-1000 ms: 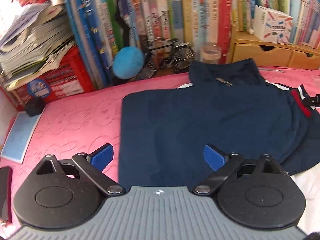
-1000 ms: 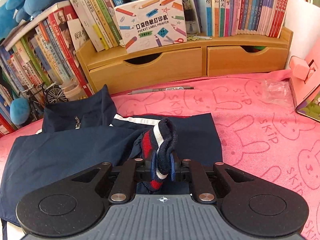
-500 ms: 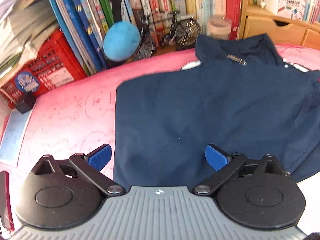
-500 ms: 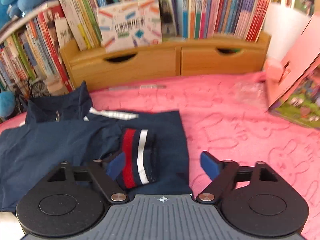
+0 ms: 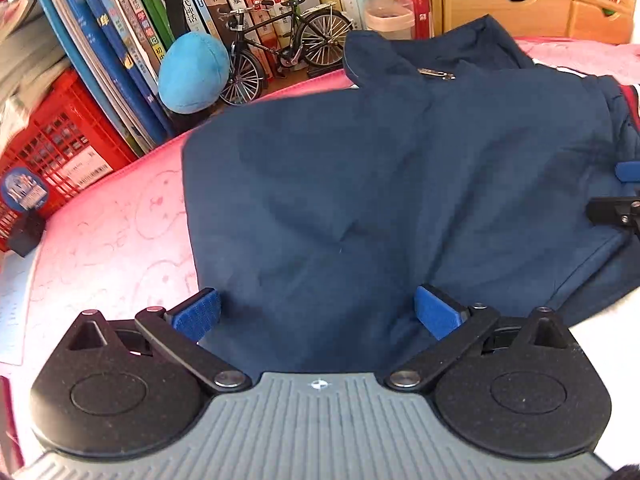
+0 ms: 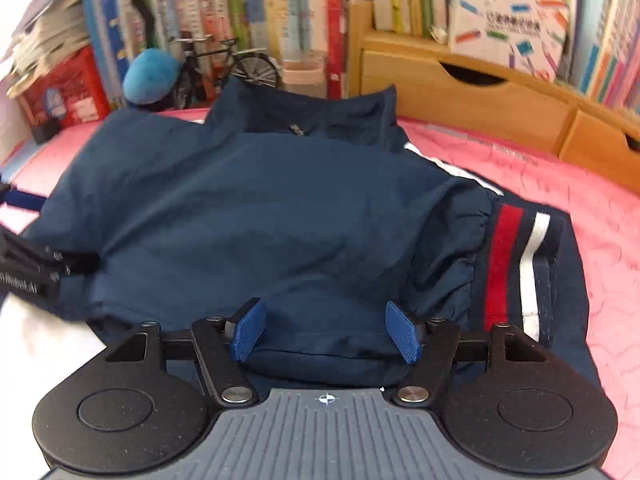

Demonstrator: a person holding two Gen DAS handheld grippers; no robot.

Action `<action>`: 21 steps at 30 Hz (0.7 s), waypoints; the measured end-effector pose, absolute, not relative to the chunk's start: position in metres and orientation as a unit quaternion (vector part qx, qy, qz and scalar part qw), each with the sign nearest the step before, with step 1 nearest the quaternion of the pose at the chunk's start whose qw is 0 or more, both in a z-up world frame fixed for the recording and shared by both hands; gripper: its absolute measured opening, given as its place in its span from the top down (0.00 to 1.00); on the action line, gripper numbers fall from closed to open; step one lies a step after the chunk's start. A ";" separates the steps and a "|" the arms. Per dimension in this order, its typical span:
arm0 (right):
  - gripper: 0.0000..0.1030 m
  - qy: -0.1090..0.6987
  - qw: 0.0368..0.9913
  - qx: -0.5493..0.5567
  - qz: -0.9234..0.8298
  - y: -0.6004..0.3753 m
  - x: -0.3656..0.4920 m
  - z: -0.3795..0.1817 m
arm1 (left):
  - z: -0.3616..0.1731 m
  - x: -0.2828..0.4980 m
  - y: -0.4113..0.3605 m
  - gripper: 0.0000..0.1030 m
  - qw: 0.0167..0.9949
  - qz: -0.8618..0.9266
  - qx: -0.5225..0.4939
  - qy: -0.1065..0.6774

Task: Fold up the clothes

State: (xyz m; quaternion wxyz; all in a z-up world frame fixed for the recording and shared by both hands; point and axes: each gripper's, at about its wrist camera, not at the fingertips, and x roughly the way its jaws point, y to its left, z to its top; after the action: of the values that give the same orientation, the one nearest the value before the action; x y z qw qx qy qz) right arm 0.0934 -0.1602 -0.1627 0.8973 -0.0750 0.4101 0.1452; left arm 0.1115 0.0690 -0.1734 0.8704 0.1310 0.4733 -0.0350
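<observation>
A navy jacket (image 5: 380, 184) lies folded on the pink towel (image 5: 112, 240), collar toward the books. Its red, white and navy cuff (image 6: 516, 264) lies flat at the right side. My left gripper (image 5: 318, 314) stands open low over the jacket's near left hem, nothing between its blue pads. My right gripper (image 6: 326, 334) hovers over the jacket's near edge (image 6: 320, 360), left of the cuff; its jaws are closing, with cloth below them but none pinched. The right gripper's tip (image 5: 624, 196) shows at the left wrist view's right edge, and the left gripper's arm (image 6: 32, 268) at the right wrist view's left edge.
Books line the back. A red crate (image 5: 52, 152), a blue plush ball (image 5: 192, 74), a model bicycle (image 5: 280, 44) and a plastic jar (image 5: 390, 18) stand behind the jacket. Wooden drawers (image 6: 472, 96) with a printer box (image 6: 508, 36) sit at the back right.
The right gripper let go of the striped cuff, which now lies flat, and moved left over the jacket's near edge, its jaws narrowing. The left gripper sank closer to the hem.
</observation>
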 end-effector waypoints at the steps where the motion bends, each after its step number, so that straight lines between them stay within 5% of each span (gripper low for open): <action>1: 0.27 0.400 0.903 -0.066 0.141 -0.162 0.090 -0.166 | -0.174 0.113 0.071 0.00 0.871 -0.040 0.121 0.473; 8: 0.13 0.408 0.902 -0.055 0.133 -0.161 0.091 -0.174 | -0.174 0.130 0.078 0.00 0.856 -0.060 0.085 0.506; 11: 0.28 0.443 0.887 -0.056 0.116 -0.168 0.100 -0.154 | -0.164 0.138 0.073 0.00 0.832 -0.036 0.102 0.544; 16: 0.26 0.426 0.894 -0.061 0.127 -0.165 0.077 -0.130 | -0.128 0.102 0.032 0.00 0.857 -0.039 0.180 0.481; 21: 0.17 0.455 0.874 -0.086 0.150 -0.142 0.061 -0.156 | -0.156 0.073 0.015 0.00 0.825 -0.047 0.236 0.511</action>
State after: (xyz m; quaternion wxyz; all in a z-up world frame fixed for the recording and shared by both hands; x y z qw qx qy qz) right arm 0.0608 -0.1422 -0.1557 0.8736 -0.0863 0.4548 0.1498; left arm 0.0731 0.0149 -0.1557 0.8253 0.2363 0.5107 -0.0468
